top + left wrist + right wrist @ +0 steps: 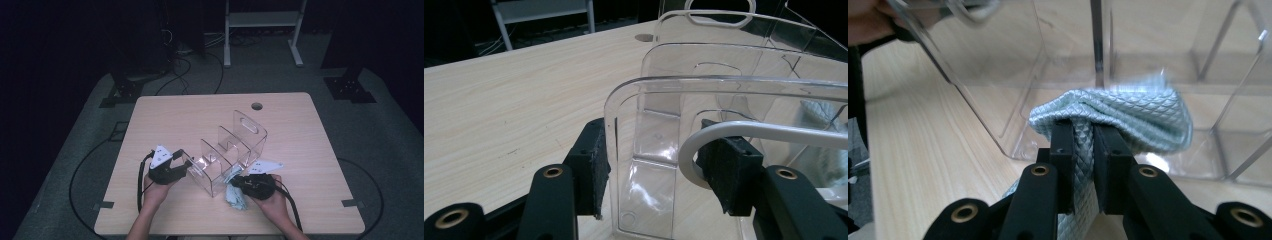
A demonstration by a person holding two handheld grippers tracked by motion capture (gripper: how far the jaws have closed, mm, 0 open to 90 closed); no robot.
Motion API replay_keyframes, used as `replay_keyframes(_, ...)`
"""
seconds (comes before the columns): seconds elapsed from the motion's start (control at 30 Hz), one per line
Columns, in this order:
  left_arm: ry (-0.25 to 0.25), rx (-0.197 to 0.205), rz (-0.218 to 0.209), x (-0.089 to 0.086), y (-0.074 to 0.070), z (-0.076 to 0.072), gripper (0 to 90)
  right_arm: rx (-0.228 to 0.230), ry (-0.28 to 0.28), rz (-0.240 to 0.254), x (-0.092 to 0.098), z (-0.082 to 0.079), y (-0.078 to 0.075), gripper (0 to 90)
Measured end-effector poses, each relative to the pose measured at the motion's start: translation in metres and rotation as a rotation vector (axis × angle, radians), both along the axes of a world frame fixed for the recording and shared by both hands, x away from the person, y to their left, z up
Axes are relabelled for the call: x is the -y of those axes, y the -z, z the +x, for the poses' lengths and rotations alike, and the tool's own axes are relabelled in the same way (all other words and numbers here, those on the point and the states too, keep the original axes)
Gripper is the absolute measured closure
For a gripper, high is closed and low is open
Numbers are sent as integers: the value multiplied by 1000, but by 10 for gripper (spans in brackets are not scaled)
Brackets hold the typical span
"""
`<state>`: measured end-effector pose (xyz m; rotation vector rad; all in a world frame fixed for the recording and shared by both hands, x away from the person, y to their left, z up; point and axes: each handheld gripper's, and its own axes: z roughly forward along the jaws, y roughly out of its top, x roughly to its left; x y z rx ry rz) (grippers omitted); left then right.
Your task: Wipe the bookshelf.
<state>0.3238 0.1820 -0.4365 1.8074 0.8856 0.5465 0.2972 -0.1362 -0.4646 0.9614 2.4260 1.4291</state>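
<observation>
A wooden table point(165, 120) fills mid-frame. At its centre stands a clear plastic organizer point(235, 150). The left gripper point(176, 166) clamps its lower-left wall. The right gripper point(239, 183), lower centre, pinches a pale green cloth point(236, 196) just beside the organizer.

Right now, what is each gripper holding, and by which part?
Right gripper: light green quilted cloth, pinched at a bunched fold. Left gripper: clear acrylic organizer, jaws astride its end wall.

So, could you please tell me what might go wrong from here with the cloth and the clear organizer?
1. The left tongs straddle just the organizer's thin end wall; wiping pressure might slide or tip it.
2. The right tongs pinch only a fold of the cloth, so it could pull free.
3. The cloth's loose tail may snag on a divider.
</observation>
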Motion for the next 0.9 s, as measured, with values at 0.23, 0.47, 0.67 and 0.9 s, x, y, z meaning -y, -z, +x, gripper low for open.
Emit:
replay_keyframes(0.23,3,3,7,1,0,-1,464,-61,-14,-36,-6,6,22,800)
replay_keyframes(0.47,1,-4,-2,0,0,0,465,-25,18,42,15,-3,1,801)
replay_keyframes(0.67,-1,2,-6,1,1,-1,465,62,99,128,52,-5,-36,801)
replay_keyframes(0.9,6,-3,-6,4,1,0,466,85,128,89,63,29,-66,801)
